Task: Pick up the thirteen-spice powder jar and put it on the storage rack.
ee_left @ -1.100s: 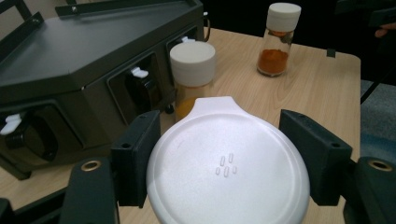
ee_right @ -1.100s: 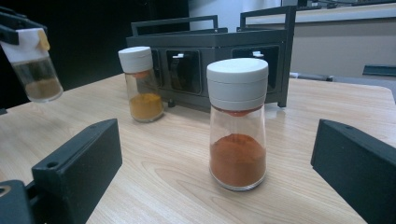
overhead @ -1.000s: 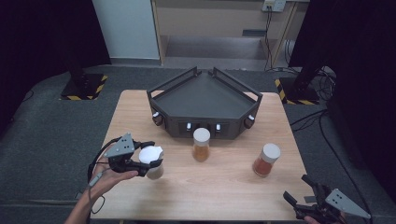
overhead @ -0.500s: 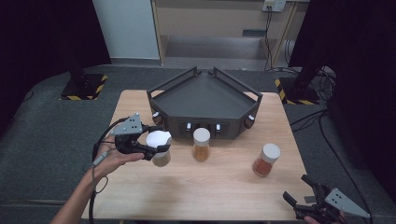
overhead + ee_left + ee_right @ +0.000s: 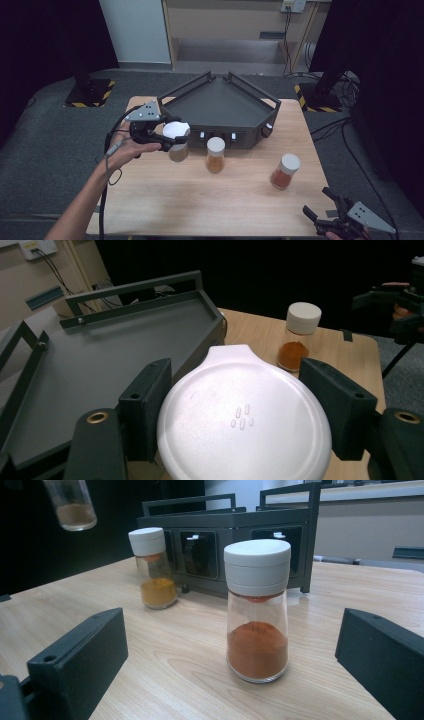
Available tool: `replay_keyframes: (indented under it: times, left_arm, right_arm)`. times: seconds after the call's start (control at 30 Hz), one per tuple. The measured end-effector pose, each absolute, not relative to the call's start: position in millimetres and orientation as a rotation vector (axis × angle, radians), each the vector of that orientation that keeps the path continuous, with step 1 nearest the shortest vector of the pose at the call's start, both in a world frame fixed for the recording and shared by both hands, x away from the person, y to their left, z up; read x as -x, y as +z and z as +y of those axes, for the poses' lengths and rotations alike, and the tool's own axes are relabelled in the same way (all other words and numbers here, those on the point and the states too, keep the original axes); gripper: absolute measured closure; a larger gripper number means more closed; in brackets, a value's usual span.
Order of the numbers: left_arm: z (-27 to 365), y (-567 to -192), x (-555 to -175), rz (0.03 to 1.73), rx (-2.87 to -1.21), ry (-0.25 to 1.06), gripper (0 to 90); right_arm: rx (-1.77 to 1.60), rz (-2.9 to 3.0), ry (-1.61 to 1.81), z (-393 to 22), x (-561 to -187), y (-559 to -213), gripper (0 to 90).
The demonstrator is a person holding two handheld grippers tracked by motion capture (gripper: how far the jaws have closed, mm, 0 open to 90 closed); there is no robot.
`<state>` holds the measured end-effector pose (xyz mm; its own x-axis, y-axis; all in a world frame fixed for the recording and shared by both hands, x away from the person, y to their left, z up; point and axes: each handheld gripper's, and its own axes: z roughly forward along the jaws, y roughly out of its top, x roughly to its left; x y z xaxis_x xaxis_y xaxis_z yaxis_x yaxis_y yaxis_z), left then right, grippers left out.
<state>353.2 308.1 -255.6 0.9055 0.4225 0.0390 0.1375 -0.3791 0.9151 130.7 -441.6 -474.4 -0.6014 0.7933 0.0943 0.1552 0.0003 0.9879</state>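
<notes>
Bare table [image 5: 200, 200] lies open in front; two jars [image 5: 215, 155] [image 5: 285, 171] and the tray [image 5: 220, 107] block behind.

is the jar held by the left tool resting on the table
No, the right gripper view shows the jar hanging in the air, its base clear of the table, while the left tool clamps its white lid.

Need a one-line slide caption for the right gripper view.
Open right gripper faces a red spice jar on the table, dark tray behind.

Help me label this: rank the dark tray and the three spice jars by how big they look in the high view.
1. dark tray, by far the largest.
2-4. red-spice jar, yellow-spice jar and the jar in the left gripper look alike; that lifted jar sits nearer the camera, so unranked.
</notes>
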Motion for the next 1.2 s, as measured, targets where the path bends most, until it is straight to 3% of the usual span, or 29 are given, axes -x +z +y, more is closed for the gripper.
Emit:
replay_keyframes:
  times: [1.2]
  left_arm:
    - [280.8, -235.4, -419.6, 0.532, -1.912, 0.422, 30.1]
  right_arm:
    - [-0.983, 1.771, 1.636, -441.6, -130.3, -475.1, 0.7]
